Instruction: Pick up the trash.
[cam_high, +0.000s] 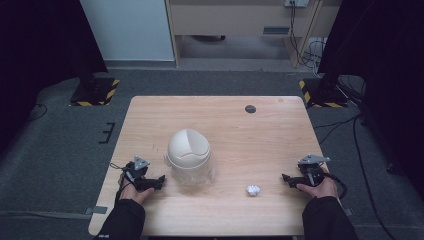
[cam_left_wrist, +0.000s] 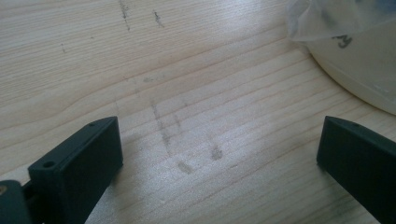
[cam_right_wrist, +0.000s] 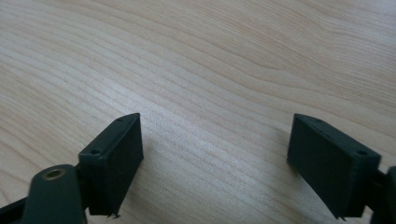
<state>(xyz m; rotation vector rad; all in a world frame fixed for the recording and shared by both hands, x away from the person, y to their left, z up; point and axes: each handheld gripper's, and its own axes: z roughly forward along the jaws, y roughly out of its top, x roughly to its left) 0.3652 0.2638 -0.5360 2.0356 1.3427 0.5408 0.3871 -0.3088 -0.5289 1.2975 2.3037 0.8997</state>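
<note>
Worktop (cam_high: 280, 130) w/ paper wad (cam_high: 253, 190) lower right of centre, bin (cam_high: 188, 152) mid-frame; my left tongs (cam_high: 161, 179) & right tongs (cam_high: 285, 177) both gape empty, so I'd risk flattening or skidding the wad if I close off-centre.

A dark round mark (cam_high: 250, 109) sits near the wooden table's (cam_high: 260, 145) far edge.

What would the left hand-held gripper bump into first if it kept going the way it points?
Probably the white domed bin: the left hand-held gripper, jaws open, points toward its base, with bare table between.
</note>
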